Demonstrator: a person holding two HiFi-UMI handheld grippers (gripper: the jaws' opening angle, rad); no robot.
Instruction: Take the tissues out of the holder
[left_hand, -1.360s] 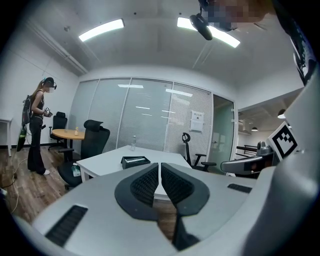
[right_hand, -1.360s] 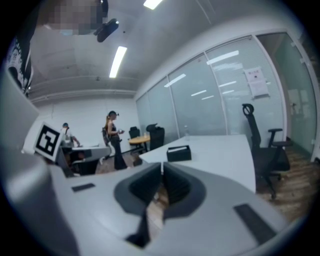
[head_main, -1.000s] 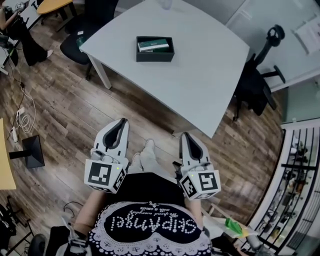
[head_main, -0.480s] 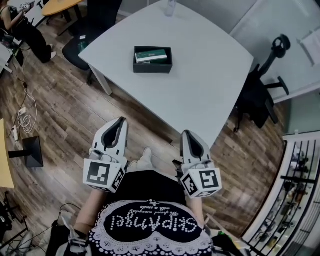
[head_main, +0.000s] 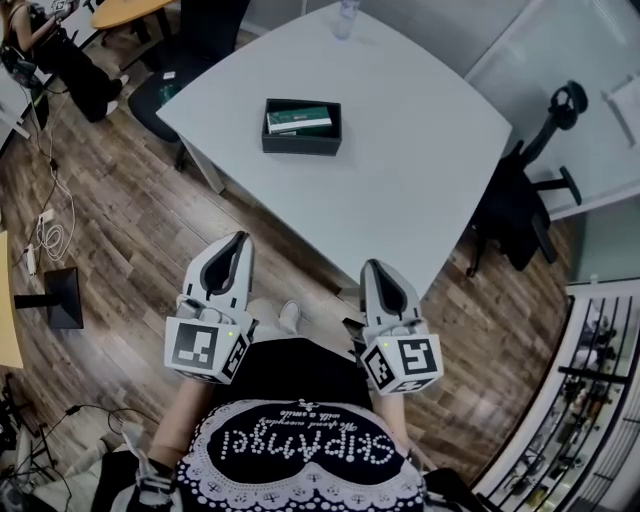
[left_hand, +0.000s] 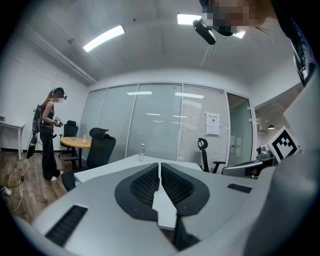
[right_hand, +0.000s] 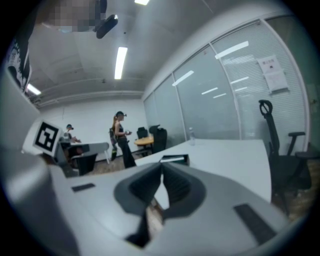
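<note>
My left claw (head_main: 238, 243) and right claw (head_main: 372, 270) are both clenched, empty, well apart from the black rectangular holder (head_main: 300, 141) on the white table (head_main: 420, 150).

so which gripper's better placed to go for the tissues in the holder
Left, slightly: left gripper sits nearer the holder than right gripper; both are shut, empty, short of the table.

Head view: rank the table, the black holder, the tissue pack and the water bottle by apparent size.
1. table
2. black holder
3. tissue pack, lying inside it
4. water bottle, smallest, though the picture's top edge cuts it off
</note>
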